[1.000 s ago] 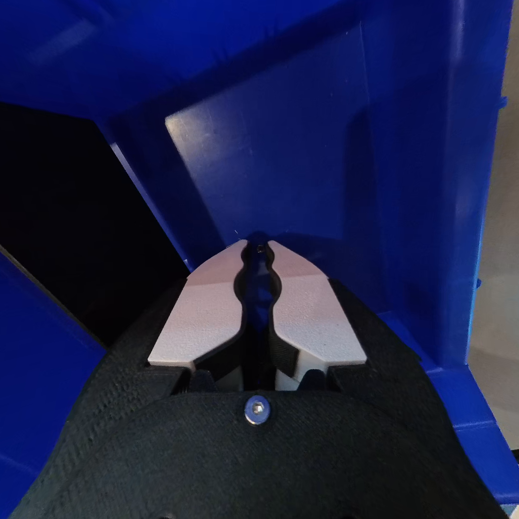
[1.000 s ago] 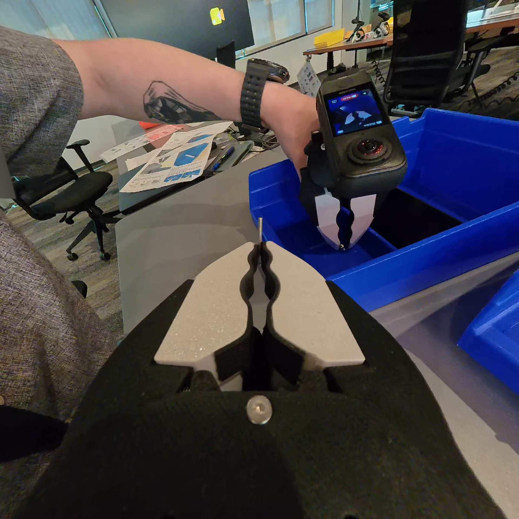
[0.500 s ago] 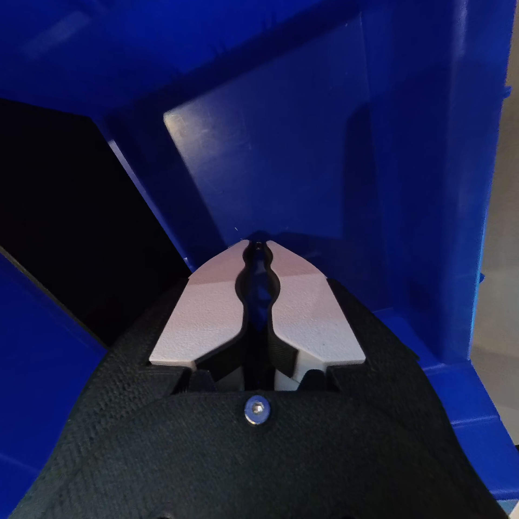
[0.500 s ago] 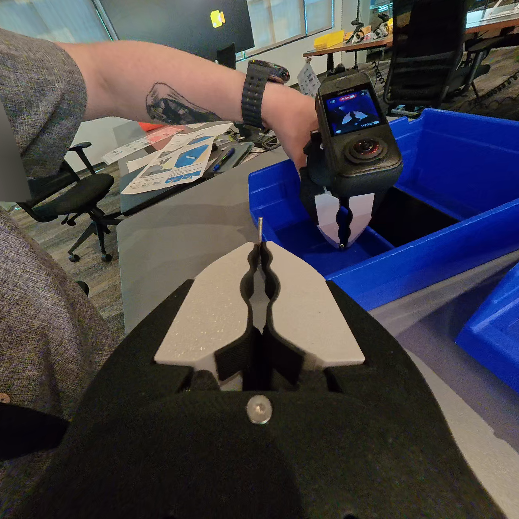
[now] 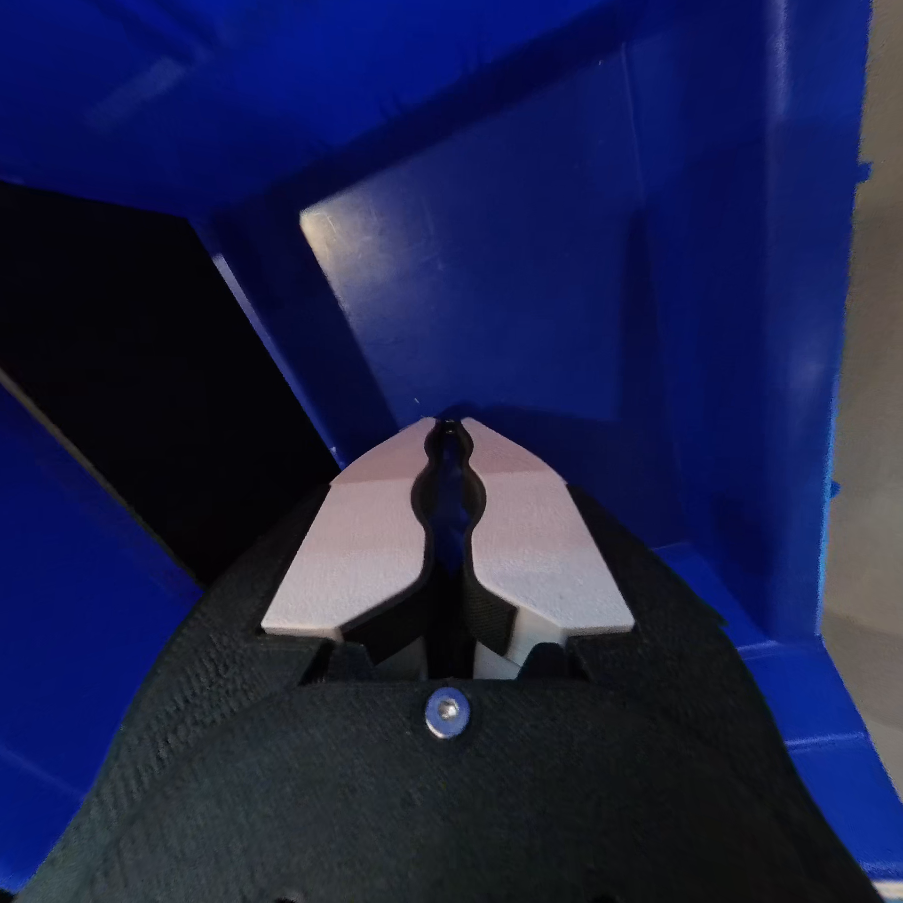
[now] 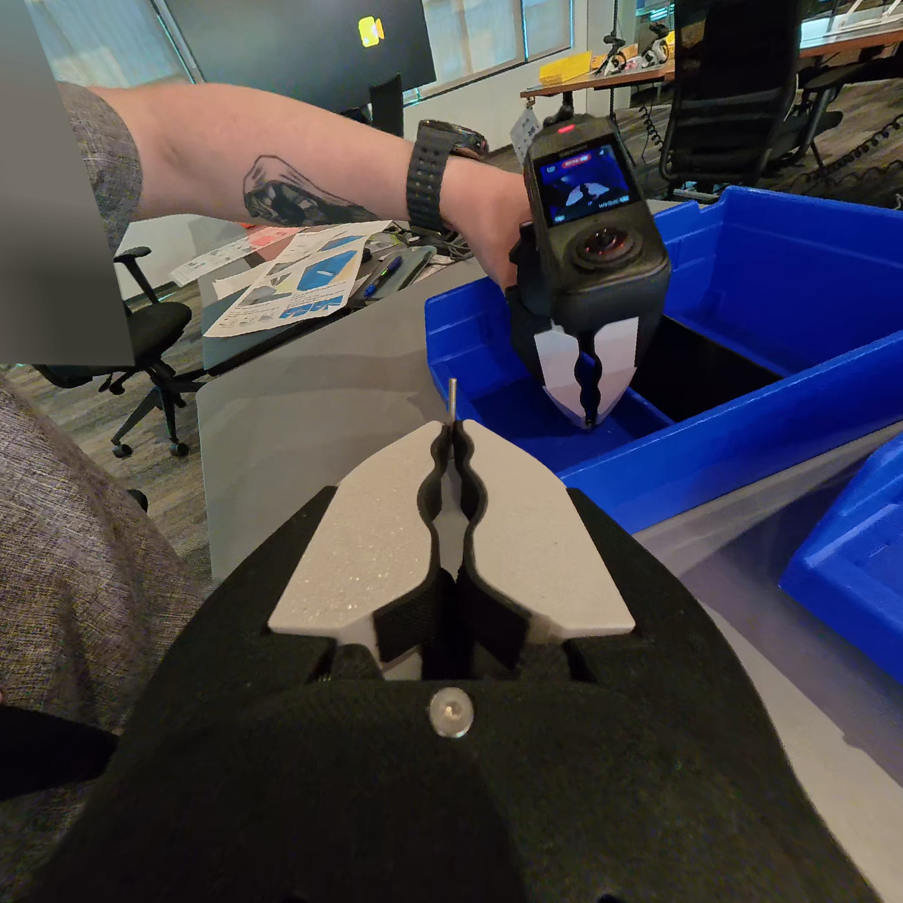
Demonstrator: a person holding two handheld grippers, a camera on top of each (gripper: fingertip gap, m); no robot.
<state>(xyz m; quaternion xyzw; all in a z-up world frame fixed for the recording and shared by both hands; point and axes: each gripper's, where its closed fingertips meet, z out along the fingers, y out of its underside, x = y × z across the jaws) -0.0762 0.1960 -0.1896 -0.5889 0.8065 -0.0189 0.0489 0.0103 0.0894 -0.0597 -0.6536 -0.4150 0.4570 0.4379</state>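
My left gripper (image 5: 448,421) is shut on a small dark part (image 5: 448,428) pinched at its very tips. It reaches down into the end compartment of a blue bin (image 5: 488,293), just above the floor. It also shows in the right wrist view (image 6: 589,418), held by a person's hand, tips down inside the bin (image 6: 684,469). My right gripper (image 6: 452,426) is shut on a thin metal pin (image 6: 453,398) that sticks up from its tips. It hovers over the grey table (image 6: 317,415), in front of and to the left of the bin.
A black-floored compartment (image 6: 698,376) lies beyond a divider in the same bin and shows at the left of the left wrist view (image 5: 122,366). A second blue bin (image 6: 855,586) sits at the right. Papers (image 6: 303,283) and a pen lie on the far table. An office chair (image 6: 146,332) stands left. The grippers' ends are close to 20 centimeters from one another.
My left gripper has shifted slightly within the bin compartment, still shut on the small part. My right gripper has stayed almost still with the pin.
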